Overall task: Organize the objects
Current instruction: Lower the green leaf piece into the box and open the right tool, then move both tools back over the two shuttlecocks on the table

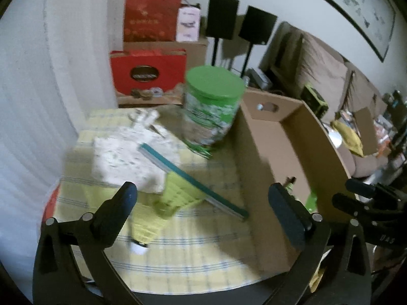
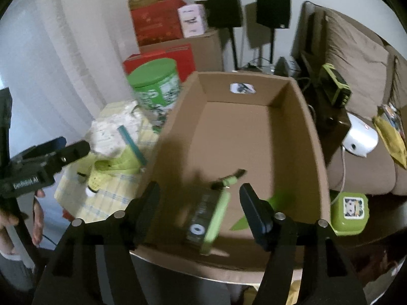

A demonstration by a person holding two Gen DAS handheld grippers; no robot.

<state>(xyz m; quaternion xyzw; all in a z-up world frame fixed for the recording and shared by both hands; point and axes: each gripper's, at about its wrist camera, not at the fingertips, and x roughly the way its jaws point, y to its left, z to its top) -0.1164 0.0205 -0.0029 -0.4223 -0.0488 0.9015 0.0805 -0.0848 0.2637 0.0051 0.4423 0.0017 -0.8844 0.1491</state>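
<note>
Only the right wrist view looks down into the open cardboard box [image 2: 254, 137], where a dark, green-edged device [image 2: 207, 219] lies near the closer wall, its long axis running from that wall toward the box's middle, tilted a little to the right. Just beyond it lies a small green and black clip-like item [image 2: 230, 179], pointing up and to the right; motion blur hides what it is. The left wrist view sees that box [image 1: 297, 137] only from the side, with little of its floor, but shows the yellow checked tablecloth [image 1: 190, 249] more fully. On the cloth a green squeegee with a teal blade [image 1: 188, 178] lies with the blade running diagonally from upper left to lower right, its handle pointing toward the camera. One green-lidded tin [image 1: 212, 106] stands upright just beside the box's left wall, and one white patterned bag [image 1: 132, 152] lies flat to the squeegee's left. The left gripper [image 1: 203, 203] hangs wide open over the cloth, holding nothing. The right gripper [image 2: 201, 208] is also spread wide above the box's closer end, gripping nothing. Two black speakers [image 2: 223, 6] stand against the back wall.
</note>
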